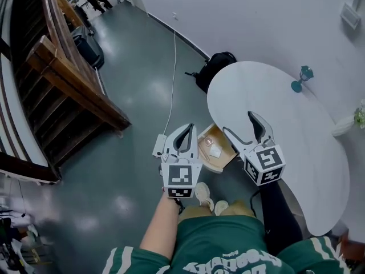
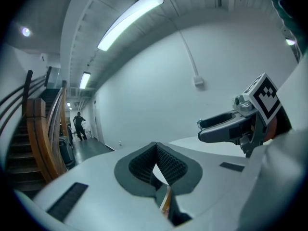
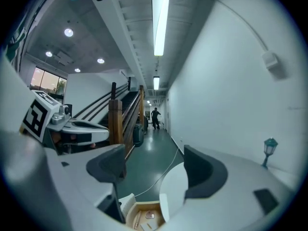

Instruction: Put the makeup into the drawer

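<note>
We hold left gripper [image 1: 185, 131] pinched closed, empty; right gripper [image 1: 238, 124] spread wide, empty. Drawer [image 1: 228, 153] open near our feet, makeup [image 1: 213, 149] inside: knee bump could spill it.

Your white round-edged table [image 1: 285, 130] carried 2 things: a small teal lamp-shaped ornament [image 1: 301, 78] near the far rim and a white vase [image 1: 345, 125] with greenery at the right edge, well apart. The glossy grey-green floor [image 1: 131, 96] had a black backpack [image 1: 215, 67] by the wall, just beside the table. It also had a white cable [image 1: 173, 73] running to a white power strip [image 1: 159, 146], plus your 2 shoes [image 1: 203, 193]. The open wooden drawer [image 1: 228, 151] sat low at the table's near edge; whether it touched the floor wasn't clear.
</note>
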`<action>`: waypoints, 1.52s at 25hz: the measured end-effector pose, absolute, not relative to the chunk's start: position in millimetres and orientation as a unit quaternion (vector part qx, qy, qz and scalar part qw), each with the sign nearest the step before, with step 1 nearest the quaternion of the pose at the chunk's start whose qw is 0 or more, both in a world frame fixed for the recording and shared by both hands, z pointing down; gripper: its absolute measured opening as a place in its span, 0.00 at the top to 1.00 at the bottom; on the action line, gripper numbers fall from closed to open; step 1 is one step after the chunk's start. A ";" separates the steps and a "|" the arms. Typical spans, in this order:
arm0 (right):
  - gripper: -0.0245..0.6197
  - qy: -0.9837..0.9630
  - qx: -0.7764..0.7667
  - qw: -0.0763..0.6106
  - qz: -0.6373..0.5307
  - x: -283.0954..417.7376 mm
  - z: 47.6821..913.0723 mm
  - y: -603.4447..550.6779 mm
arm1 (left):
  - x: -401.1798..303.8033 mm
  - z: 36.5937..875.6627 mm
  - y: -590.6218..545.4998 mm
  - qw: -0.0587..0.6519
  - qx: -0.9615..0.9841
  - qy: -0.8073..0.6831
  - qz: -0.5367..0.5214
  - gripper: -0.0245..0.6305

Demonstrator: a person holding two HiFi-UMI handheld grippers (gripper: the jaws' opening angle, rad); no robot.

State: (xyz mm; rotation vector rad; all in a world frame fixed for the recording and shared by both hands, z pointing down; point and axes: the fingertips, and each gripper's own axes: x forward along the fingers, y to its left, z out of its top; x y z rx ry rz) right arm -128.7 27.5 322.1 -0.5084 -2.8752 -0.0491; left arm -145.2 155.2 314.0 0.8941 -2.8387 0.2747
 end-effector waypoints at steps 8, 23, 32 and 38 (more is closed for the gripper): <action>0.72 -0.986 -0.144 0.083 0.001 -81.8 298.4 10.4 | -92.0 284.0 165.0 0.055 0.271 -0.957 0.084 0.96; 0.96 -0.982 -0.178 0.039 -0.053 -33.2 274.0 9.0 | -50.4 263.6 158.9 0.034 0.255 -0.962 0.091 0.96; 0.96 -0.981 -0.173 0.032 -0.080 -22.2 271.2 15.0 | -42.2 251.3 162.7 0.023 0.250 -0.964 0.090 0.96; 0.96 -0.980 -0.177 0.029 -0.083 -19.6 268.8 19.7 | -39.3 247.5 167.5 0.020 0.245 -0.965 0.092 0.96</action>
